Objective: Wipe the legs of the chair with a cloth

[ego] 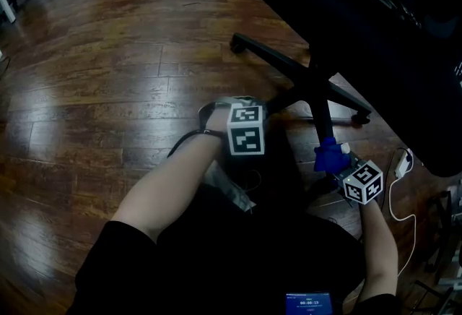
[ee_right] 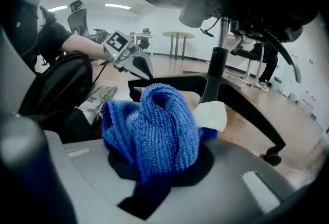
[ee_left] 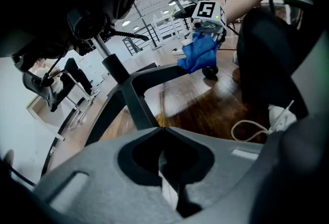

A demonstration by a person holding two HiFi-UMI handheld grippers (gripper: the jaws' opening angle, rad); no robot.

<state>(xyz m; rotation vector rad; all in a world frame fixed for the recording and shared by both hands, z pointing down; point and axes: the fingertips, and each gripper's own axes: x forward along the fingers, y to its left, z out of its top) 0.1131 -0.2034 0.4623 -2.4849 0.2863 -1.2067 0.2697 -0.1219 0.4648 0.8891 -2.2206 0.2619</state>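
The black office chair has a star base [ego: 310,82] on the wood floor, its seat dark above at the upper right. One leg [ego: 323,122] runs toward me. My right gripper [ego: 338,165] is shut on a bunched blue cloth [ego: 329,157], which sits against the near end of that leg. In the right gripper view the cloth [ee_right: 154,130] fills the jaws of the right gripper [ee_right: 159,161], with the chair column [ee_right: 216,71] behind. My left gripper [ego: 242,105] is shut and holds nothing, just left of the base. Its closed tips [ee_left: 162,128] point at a chair leg [ee_left: 131,97].
A white cable and plug [ego: 401,163] lie on the floor right of the base, also seen as a cable [ee_left: 257,125]. Casters [ego: 359,118] end the legs. A phone [ego: 309,303] sits at my lap. My shoe [ee_right: 97,94] is near the base.
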